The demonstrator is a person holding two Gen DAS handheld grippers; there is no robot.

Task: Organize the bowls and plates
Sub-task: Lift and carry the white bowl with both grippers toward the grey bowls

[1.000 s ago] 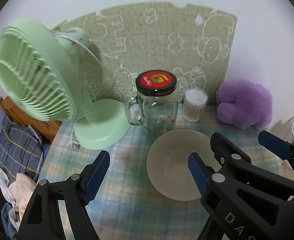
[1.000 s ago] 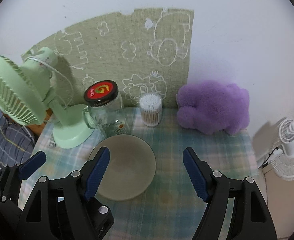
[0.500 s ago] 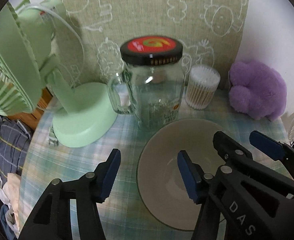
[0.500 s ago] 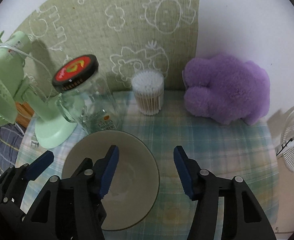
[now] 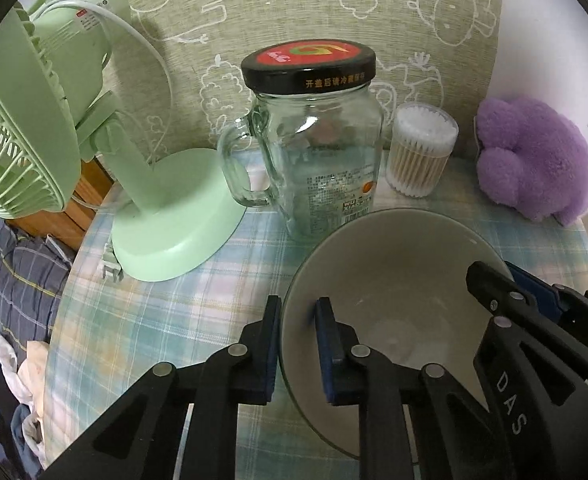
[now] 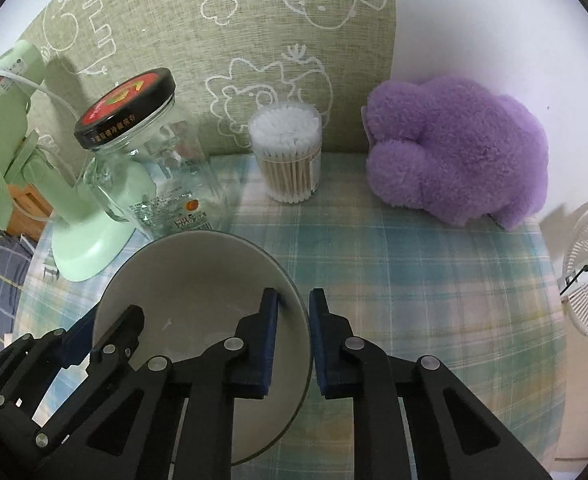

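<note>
We saw the grey bowl (image 5: 394, 280) on the desk (image 6: 414, 272) near the front edge; left tongs (image 5: 298, 344) clamped its left rim, right tongs (image 6: 294, 332) were closing on its right rim.

Grey bowl (image 5: 394, 264), plaid tablecloth (image 5: 141, 320), purple plush (image 6: 462, 148).

**A lived-in home corner**

The setting was a home: a plaid-clothed table (image 6: 414, 272) against a wall, bearing a green desk fan (image 5: 53, 128), a cotton-swab tub (image 6: 287, 156), a purple plush (image 6: 458, 148), with bedding (image 5: 21, 280) alongside.
</note>
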